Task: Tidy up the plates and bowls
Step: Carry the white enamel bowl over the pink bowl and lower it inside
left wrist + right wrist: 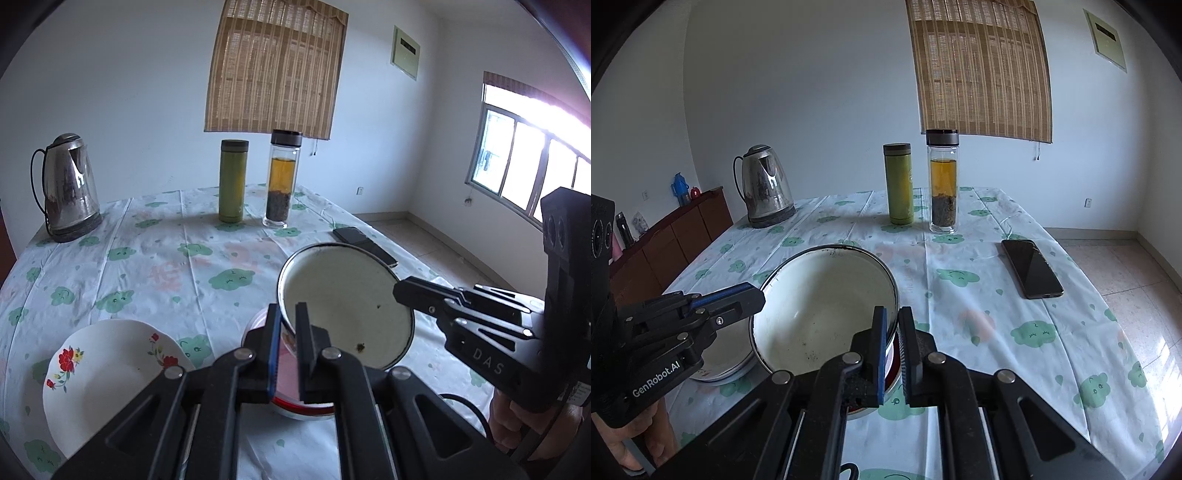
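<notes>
Tablecloth: one plate, two bowls

Plain white walls enclose the room, and a bamboo blind hangs on the far wall behind the table, which wears a white cloth printed with green clouds. A bright window on the right throws daylight over the pale tiled floor. A low brown cabinet stands along the left wall.

Clothed table bears kettle, bottles, phone, plate.
</notes>
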`<control>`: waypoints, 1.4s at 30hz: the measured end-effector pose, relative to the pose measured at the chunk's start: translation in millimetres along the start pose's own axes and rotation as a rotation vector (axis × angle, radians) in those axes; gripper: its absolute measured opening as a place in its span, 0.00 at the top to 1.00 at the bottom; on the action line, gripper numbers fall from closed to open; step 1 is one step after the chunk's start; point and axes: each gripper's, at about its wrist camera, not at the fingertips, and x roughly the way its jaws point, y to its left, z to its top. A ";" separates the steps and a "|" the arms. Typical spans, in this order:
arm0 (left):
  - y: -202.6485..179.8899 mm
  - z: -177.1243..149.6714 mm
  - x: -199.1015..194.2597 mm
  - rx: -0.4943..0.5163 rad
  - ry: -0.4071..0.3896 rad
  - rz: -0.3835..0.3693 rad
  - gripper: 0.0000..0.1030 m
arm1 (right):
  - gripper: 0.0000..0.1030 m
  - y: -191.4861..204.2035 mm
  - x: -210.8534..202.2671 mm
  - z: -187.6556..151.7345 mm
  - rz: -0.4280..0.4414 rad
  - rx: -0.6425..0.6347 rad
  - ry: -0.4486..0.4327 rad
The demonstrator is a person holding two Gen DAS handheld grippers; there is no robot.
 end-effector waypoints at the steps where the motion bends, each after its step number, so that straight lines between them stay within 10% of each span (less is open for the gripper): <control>1: 1.9 -0.8 2.0 -0.004 0.005 0.004 0.97 | 0.93 1.9 1.6 -0.1 -0.005 -0.003 0.003; 42: 16.5 -14.6 26.8 -0.047 0.092 0.017 0.97 | 0.92 13.7 34.6 -11.9 -0.034 -0.042 0.110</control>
